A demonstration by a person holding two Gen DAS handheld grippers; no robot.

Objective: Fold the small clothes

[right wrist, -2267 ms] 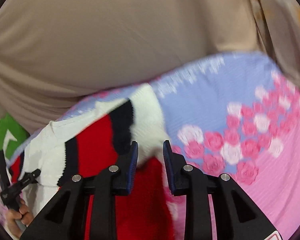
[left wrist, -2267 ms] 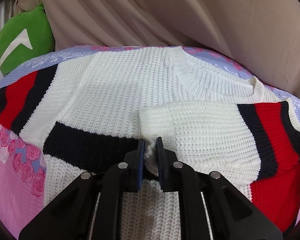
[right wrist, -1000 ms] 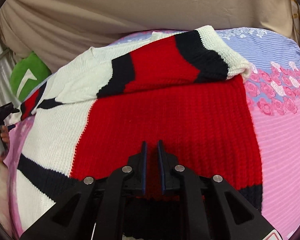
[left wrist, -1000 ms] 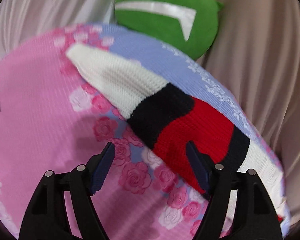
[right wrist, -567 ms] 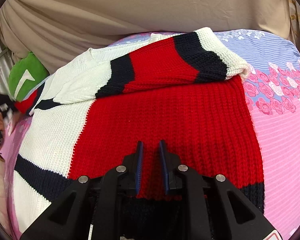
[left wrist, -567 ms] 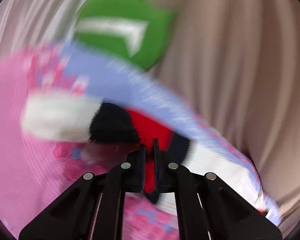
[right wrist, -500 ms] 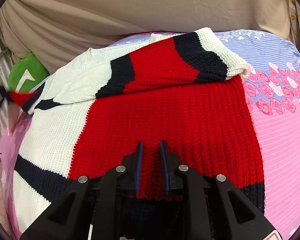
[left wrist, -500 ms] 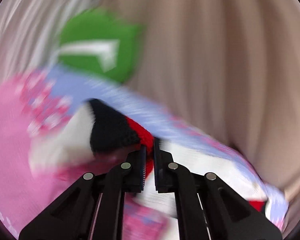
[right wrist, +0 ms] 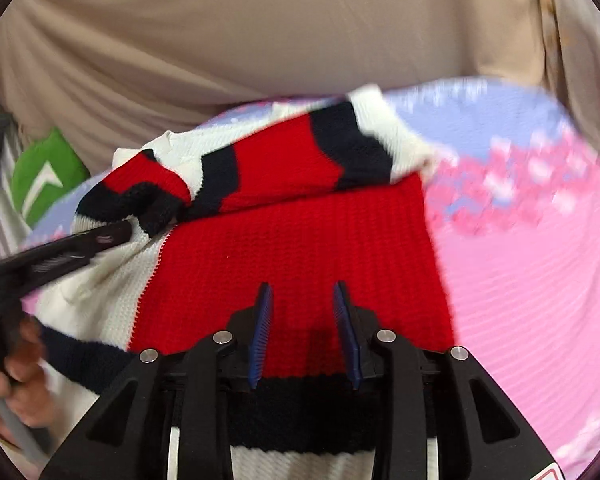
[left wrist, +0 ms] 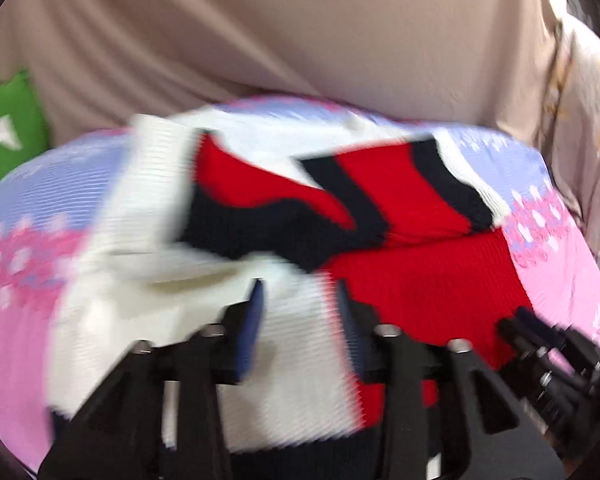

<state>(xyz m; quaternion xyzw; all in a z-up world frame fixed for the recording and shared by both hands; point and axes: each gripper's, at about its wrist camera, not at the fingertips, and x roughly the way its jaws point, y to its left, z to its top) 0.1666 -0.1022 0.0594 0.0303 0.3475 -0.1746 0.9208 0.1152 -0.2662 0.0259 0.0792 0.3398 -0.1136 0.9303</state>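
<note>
The sweater (right wrist: 300, 248) lay flat on the bed (right wrist: 540, 280), ahead of and beneath both sets of jaws. Both sleeves (right wrist: 292, 160) were folded across the chest, meeting ahead of the jaws. The left gripper (left wrist: 300, 320) and right gripper (right wrist: 302, 328) had their jaws spread, pinching nothing. Judging by this, the body folds remained.

The sweater (right wrist: 300, 248) is a chunky knit in red, white and navy blocks, lying flat on the bed, hem nearest. Both striped sleeves are folded in across the far part of its body: the right sleeve (right wrist: 300, 164) lies flat, the left sleeve (right wrist: 140, 192) is bunched beside it.
</note>
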